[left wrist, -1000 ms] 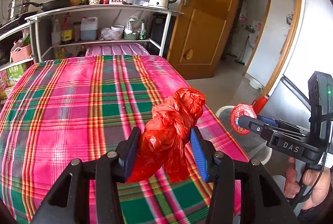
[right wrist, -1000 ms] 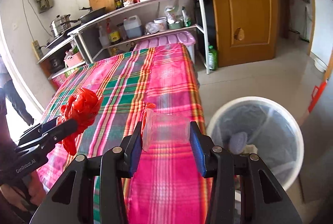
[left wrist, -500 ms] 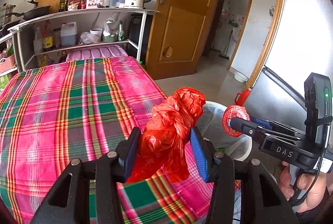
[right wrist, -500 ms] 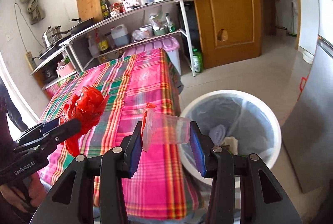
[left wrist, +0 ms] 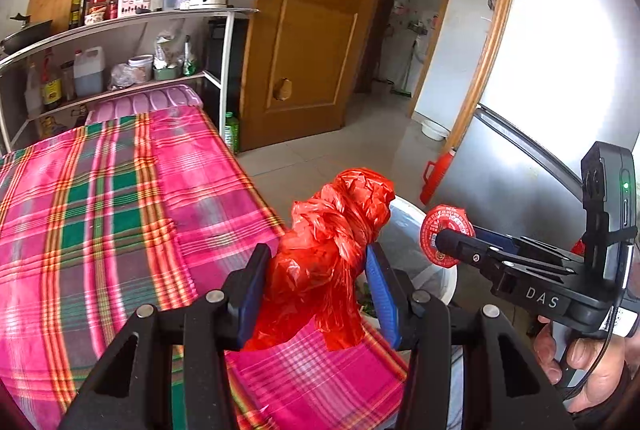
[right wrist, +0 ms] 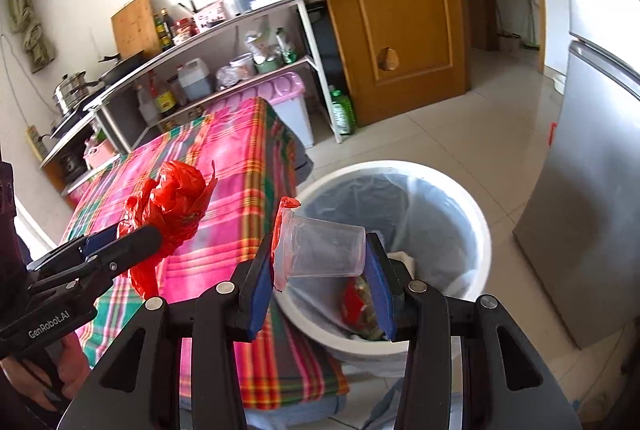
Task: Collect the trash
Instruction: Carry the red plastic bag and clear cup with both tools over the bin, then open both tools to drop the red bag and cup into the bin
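My left gripper (left wrist: pixel 316 290) is shut on a crumpled red plastic bag (left wrist: pixel 332 250), held above the right edge of the plaid-covered table (left wrist: pixel 120 230). The bag also shows in the right wrist view (right wrist: pixel 172 202). My right gripper (right wrist: pixel 320 278) is shut on a clear plastic cup (right wrist: pixel 324 250) with a red torn lid, lying sideways between the pads, above the near rim of a white trash bin (right wrist: pixel 476 226) with a clear liner and some waste inside. The bin's rim shows in the left wrist view (left wrist: pixel 412 210), behind the bag. The right gripper (left wrist: pixel 452 246) shows there with the cup's red lid facing me.
A metal shelf (right wrist: pixel 224 30) with a kettle, bottles and pans stands behind the table. A wooden door (right wrist: pixel 396 10) is at the back. A silver fridge (right wrist: pixel 592 198) stands right of the bin. A pink-lidded container (right wrist: pixel 276 90) sits beyond the table's far end.
Both grippers have moved right, off the table towards the bin. The cup has come over the bin's near rim. Both grips are unchanged.
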Demonstrator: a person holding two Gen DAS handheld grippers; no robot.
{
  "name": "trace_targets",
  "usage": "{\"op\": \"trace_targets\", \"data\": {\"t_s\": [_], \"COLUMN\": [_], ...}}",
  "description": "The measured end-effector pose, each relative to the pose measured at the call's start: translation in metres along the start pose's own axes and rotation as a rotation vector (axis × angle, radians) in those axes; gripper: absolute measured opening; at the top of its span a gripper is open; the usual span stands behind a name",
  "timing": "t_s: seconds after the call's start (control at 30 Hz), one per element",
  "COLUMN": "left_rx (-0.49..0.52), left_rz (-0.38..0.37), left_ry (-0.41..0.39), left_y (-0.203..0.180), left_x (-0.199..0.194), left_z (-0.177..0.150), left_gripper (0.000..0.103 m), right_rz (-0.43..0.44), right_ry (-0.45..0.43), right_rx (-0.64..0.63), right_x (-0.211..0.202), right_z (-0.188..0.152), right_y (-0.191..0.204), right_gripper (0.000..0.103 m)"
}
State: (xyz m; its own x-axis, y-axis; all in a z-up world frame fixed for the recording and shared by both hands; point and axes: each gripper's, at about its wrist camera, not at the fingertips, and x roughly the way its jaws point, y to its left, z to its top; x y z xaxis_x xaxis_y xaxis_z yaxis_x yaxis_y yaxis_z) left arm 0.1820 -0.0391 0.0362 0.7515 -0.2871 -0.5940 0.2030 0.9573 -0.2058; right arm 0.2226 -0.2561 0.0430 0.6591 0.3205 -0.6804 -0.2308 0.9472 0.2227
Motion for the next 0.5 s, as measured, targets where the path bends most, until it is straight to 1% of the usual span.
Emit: {"op": "trace_targets", "data": {"t_s": [0.27, 0.5], "left_rx": [0.025, 0.026], "left_rz": [-0.048, -0.069], "left_ry": [0.028, 0.071], "left_y": [-0.021, -0.035], "left_x": [0.030, 0.059], "left_z": [0.008, 0.007], "left_gripper": [0.050, 0.051], "right_rz": [-0.028, -0.044], "right_ry": [0.019, 0.046], "right_rx": [0.047, 0.077], "right_x": [0.009, 0.021], "right_z": [0.000, -0.003], "right_y": [-0.029, -0.048], "right_gripper": [0.044, 0.044]}}
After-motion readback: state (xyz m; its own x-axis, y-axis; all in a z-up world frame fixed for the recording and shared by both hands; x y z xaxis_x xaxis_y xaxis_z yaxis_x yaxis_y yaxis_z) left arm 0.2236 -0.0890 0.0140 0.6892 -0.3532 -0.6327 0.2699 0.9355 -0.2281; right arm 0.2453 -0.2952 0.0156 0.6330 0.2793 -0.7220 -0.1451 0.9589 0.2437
